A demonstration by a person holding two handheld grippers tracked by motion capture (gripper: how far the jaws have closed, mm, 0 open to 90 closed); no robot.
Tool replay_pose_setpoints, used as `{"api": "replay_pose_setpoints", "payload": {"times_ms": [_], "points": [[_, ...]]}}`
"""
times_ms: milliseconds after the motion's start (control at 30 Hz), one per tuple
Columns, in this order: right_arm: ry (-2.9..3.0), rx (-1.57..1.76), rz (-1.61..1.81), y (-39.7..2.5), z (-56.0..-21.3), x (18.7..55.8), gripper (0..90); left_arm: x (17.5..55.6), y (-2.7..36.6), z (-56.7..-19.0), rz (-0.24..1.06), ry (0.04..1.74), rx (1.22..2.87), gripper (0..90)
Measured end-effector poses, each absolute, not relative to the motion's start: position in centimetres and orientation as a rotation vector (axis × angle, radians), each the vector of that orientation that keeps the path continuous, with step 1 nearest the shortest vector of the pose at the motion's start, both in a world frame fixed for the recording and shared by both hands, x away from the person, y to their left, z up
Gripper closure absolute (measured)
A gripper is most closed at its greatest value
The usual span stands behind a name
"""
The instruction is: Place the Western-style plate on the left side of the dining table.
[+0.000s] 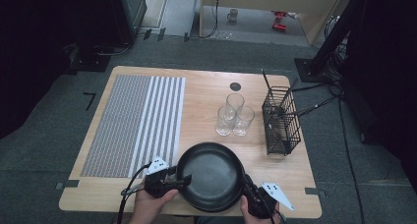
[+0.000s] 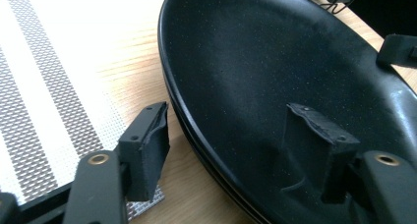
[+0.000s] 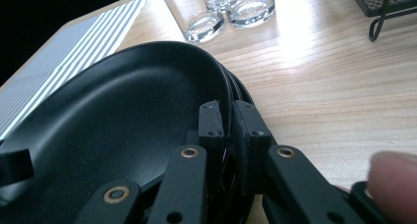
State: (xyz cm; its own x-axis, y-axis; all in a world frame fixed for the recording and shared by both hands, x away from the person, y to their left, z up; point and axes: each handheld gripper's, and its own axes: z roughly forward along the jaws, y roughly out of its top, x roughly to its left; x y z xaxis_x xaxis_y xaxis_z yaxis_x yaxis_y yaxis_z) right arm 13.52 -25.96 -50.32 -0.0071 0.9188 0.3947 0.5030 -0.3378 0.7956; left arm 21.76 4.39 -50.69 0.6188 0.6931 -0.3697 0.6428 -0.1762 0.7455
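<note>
At the near edge of the surface (image 1: pixel 206 94), a stack of black plates (image 1: pixel 210 176) sits between both tongs, just right of the striped placemat (image 1: pixel 135 123).

Right tongs (image 3: pixel 230 108): clenched on the right rim of the stack, one jaw inside the top plate, one outside, pads tight against the rims. At least three rims visible there, nested. Thumb tip (image 3: pixel 393 177) shows at the gripper body.

Left tongs (image 2: pixel 231 123): released, jaws wide apart and straddling the left rim, one jaw over the plate's inner slope, the other out over wood beside the placemat corner. Not pinching anything yet.

Step in hand, my read: getting a two-sided grip on the stack, or on the top plate only; right side is done, left side is lined up but not closed.

Next move calls for:
- close the left tongs squarely on the rim, inner jaw seated on the slope and not skating
- match how many rims each side takes; can't tell if the right side has every rim or just the upper ones
- lift level, both sides together

Risks: glossy rim could slip; an uneven lift tilts the stack. Three glasses (image 1: pixel 233 117) and the wire basket (image 1: pixel 280 121) stand well apart behind, so clearance is fine unless the plates travel forward.
</note>
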Motion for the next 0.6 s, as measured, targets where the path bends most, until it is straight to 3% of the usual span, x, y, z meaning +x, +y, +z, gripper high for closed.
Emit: {"api": "replay_pose_setpoints", "payload": {"times_ms": [233,600], "points": [[1.464,1.869,1.362,-26.42,-50.58,12.99,84.8,21.68,4.64,-50.47,0.059,1.071,1.881,41.8],[1.496,1.886,1.410,-26.36,-50.70,13.18,85.9,21.74,4.61,-50.61,0.070,1.089,1.899,40.4]]}}
